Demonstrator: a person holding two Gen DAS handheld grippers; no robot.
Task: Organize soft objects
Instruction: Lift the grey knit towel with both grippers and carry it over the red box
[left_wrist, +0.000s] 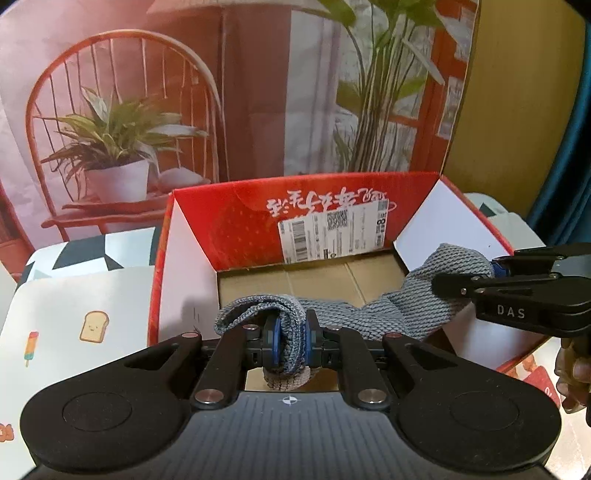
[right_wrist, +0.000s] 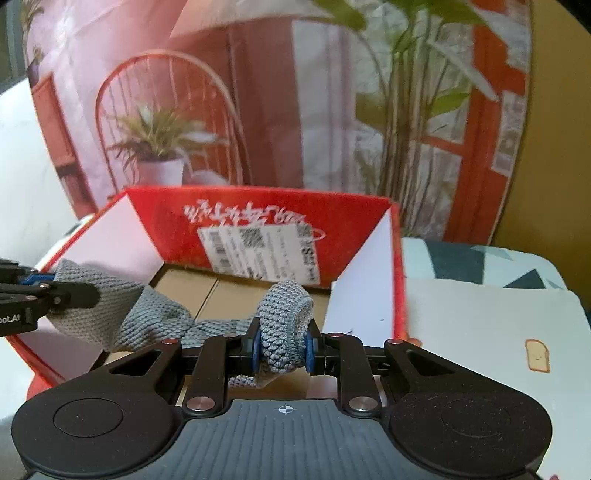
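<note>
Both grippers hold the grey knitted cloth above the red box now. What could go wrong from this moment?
1. The grey knitted cloth sags between the left gripper and the right gripper; pulling apart may slip it out of the jaws.
2. One end lies over the red box wall near its flap, so on release it might hang outside.

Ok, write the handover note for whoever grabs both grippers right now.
Left gripper: shut on one end of the grey knitted cloth.
Right gripper: shut on the other end of it; it also shows at the right edge of the left wrist view.
The cloth hangs slack between them, over the open red cardboard box, whose brown floor looks bare in the part that shows.
Done: cloth picked up at both ends and brought over the box.
Left: probably lower it in, open both grippers, withdraw.
</note>
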